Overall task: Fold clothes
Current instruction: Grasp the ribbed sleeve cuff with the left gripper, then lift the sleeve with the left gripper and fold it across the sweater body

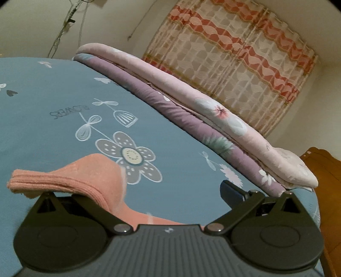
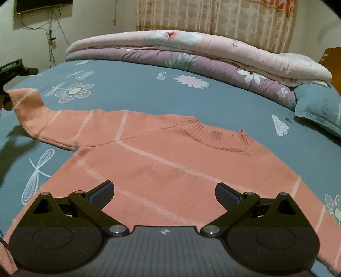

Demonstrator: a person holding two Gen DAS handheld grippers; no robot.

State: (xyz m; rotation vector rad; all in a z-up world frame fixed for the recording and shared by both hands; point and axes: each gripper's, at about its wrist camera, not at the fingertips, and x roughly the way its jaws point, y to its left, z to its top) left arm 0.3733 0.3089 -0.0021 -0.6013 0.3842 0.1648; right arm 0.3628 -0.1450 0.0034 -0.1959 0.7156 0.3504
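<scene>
Dim, warm indoor light; soft overall blur, fisheye bending and dark corner vignetting.

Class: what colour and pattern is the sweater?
Salmon pink sweater with thin pale stripes; right wrist view.

left wrist: low, close over the bed [image 1: 53, 89], tilted, facing the curtain [image 1: 234, 70] | right wrist: higher, level, looking across the sweater [image 2: 170, 166] toward the folded quilts [image 2: 191, 53] | shared: bed, quilts [image 1: 191, 110], curtain [image 2: 213, 17], sweater sleeve [image 1: 85, 176]
</scene>
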